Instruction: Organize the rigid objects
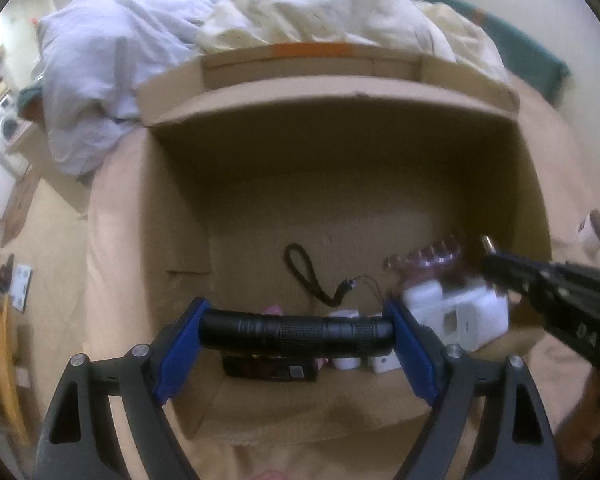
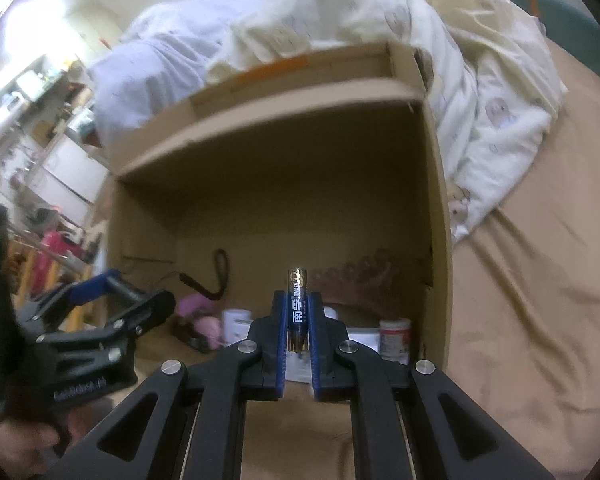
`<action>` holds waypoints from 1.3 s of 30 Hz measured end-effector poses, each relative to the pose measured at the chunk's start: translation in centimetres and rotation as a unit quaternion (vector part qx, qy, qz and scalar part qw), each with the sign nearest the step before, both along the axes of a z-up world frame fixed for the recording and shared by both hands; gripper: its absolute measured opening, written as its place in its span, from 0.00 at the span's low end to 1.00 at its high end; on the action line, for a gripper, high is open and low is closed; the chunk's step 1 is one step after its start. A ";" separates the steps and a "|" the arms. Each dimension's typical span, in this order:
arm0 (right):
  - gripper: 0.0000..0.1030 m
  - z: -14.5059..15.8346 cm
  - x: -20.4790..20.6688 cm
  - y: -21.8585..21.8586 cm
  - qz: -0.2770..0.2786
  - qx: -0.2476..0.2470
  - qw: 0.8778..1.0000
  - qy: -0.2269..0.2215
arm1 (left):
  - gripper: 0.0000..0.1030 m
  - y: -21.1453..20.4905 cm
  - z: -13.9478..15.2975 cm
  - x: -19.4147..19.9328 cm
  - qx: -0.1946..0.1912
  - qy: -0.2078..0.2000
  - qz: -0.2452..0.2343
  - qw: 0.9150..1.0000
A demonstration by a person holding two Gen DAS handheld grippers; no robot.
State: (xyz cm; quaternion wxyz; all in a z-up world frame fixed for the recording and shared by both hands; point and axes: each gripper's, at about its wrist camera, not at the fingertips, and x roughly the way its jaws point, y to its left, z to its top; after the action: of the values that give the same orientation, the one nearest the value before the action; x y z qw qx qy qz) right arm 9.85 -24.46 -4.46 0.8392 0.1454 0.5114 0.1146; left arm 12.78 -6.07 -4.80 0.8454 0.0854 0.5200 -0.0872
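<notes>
both grippers loaded over the box

we hold a black flashlight (image 1: 296,330) crosswise in the left gripper (image 1: 296,332), its blue fingers (image 1: 180,344) pressing on either end, above the near edge of the open cardboard box (image 1: 172,208) on the bed. our right gripper (image 2: 298,320) pinches a battery (image 2: 297,300) upright between close-set fingers (image 2: 279,328) — it too hangs at the box mouth. inside lie a black strap (image 1: 312,276), white containers (image 1: 456,312), a pink thing (image 2: 204,312) and a dark flat item (image 1: 268,368). rumpled bedding (image 1: 140,40) sits behind.
</notes>
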 end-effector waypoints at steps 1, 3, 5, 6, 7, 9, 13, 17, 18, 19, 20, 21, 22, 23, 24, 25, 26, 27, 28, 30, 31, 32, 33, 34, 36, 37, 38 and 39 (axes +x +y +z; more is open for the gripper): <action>0.10 -0.4 0.1 0.1 -0.001 -0.002 1.000 0.004 | 0.83 -0.2 -0.3 -0.1 0.002 0.003 -0.004 1.000; 0.10 -0.9 0.3 0.2 -0.001 -0.005 1.000 0.009 | 0.83 -0.3 -0.9 -0.2 0.011 0.011 -0.011 1.000; 0.10 -1.3 0.4 0.5 0.003 -0.014 1.000 0.012 | 0.83 -0.4 -1.5 -0.2 0.021 0.022 -0.015 0.999; 0.10 -1.5 0.4 0.5 0.004 -0.015 1.000 0.015 | 0.83 -0.3 -1.7 -0.2 0.023 0.025 -0.014 0.999; 0.10 -1.8 0.5 0.5 0.004 -0.013 1.000 0.020 | 0.83 -0.3 -1.9 -0.1 0.024 0.029 -0.014 0.999; 0.10 -2.1 0.6 0.6 0.004 -0.012 1.000 0.025 | 0.83 -0.2 -2.1 -0.1 0.028 0.029 -0.010 0.999; 0.15 -1.5 0.4 0.9 0.010 -0.015 1.000 0.011 | 0.84 -0.1 -1.9 -0.1 0.027 0.031 -0.001 0.999; 0.72 -0.4 0.2 0.2 -0.003 0.016 1.000 -0.008 | 0.91 -0.3 0.0 -0.8 0.021 -0.001 -0.006 1.000; 0.80 0.2 0.1 -0.1 -0.008 0.024 0.999 -0.021 | 0.98 -0.2 0.4 -0.9 0.018 -0.007 -0.004 1.000; 0.82 0.8 0.0 -0.3 -0.010 0.029 0.999 -0.031 | 0.99 0.1 0.9 -1.0 0.007 -0.011 0.000 1.000; 0.84 1.2 -0.1 -0.4 -0.011 0.031 0.999 -0.037 | 0.99 0.3 1.3 -1.0 -0.002 -0.012 0.003 1.000; 0.95 1.6 -0.2 -0.5 -0.012 0.031 0.999 -0.043 | 0.99 0.5 1.6 -1.0 -0.009 -0.012 0.007 1.000; 1.00 2.0 -0.3 -0.7 -0.017 0.030 0.998 -0.053 | 0.99 0.8 1.9 -0.9 -0.013 -0.014 0.011 1.000; 1.00 2.3 -0.5 -0.9 -0.023 0.032 0.997 -0.063 | 0.99 1.0 2.3 -0.9 -0.017 -0.019 0.016 1.000; 1.00 2.6 -0.6 -1.0 -0.026 0.035 0.997 -0.070 | 0.99 1.1 2.7 -0.9 -0.020 -0.024 0.018 0.999; 1.00 2.7 -0.5 -1.1 -0.029 0.039 0.996 -0.072 | 0.99 1.3 3.1 -1.0 -0.022 -0.028 0.020 0.999; 1.00 3.0 -0.5 -1.3 -0.033 0.044 0.996 -0.074 | 0.99 1.4 3.7 -1.1 -0.021 -0.034 0.025 0.999; 1.00 3.3 -0.6 -1.5 -0.038 0.050 0.995 -0.079 | 0.99 1.6 4.0 -1.1 -0.018 -0.038 0.029 0.999; 1.00 3.5 -0.7 -1.7 -0.044 0.052 0.994 -0.085 | 0.99 1.8 4.5 -1.3 -0.011 -0.045 0.035 0.998; 1.00 4.0 -1.1 -2.0 -0.053 0.045 0.993 -0.093 | 0.99 2.4 5.4 -1.5 -0.001 -0.055 0.047 0.997; 1.00 4.2 -1.5 -2.2 -0.058 0.041 0.993 -0.096 | 0.99 2.7 5.7 -1.6 0.003 -0.057 0.052 0.997; 1.00 4.4 -1.8 -2.3 -0.062 0.039 0.993 -0.097 | 0.99 3.1 6.2 -1.7 0.005 -0.058 0.057 0.997; 1.00 4.7 -2.1 -2.3 -0.063 0.035 0.993 -0.097 | 0.99 3.3 6.6 -2.0 0.005 -0.060 0.062 0.996; 1.00 5.0 -2.3 -2.2 -0.062 0.032 0.993 -0.098 | 0.99 3.7 7.1 -2.3 0.004 -0.061 0.065 0.996; 1.00 5.7 -3.0 -2.2 -0.061 0.025 0.993 -0.098 | 0.99 4.1 8.1 -3.1 -0.002 -0.070 0.065 0.995; 1.00 6.1 -3.4 -2.2 -0.062 0.022 0.993 -0.096 | 0.99 4.4 8.4 -3.7 -0.004 -0.075 0.064 0.995; 1.00 6.4 -3.8 -2.2 -0.065 0.023 0.993 -0.097 | 0.99 4.7 8.8 -4.3 -0.007 -0.080 0.065 0.995; 1.00 6.9 -4.3 -2.2 -0.068 0.024 0.992 -0.099 | 0.99 5.0 9.1 -4.8 -0.010 -0.082 0.067 0.994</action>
State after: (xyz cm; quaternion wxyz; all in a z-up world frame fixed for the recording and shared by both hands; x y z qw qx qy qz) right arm 5.58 -26.68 2.39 0.8878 0.1879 0.4116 0.0840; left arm 7.98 -1.06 4.32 0.8901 0.0486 0.4524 -0.0286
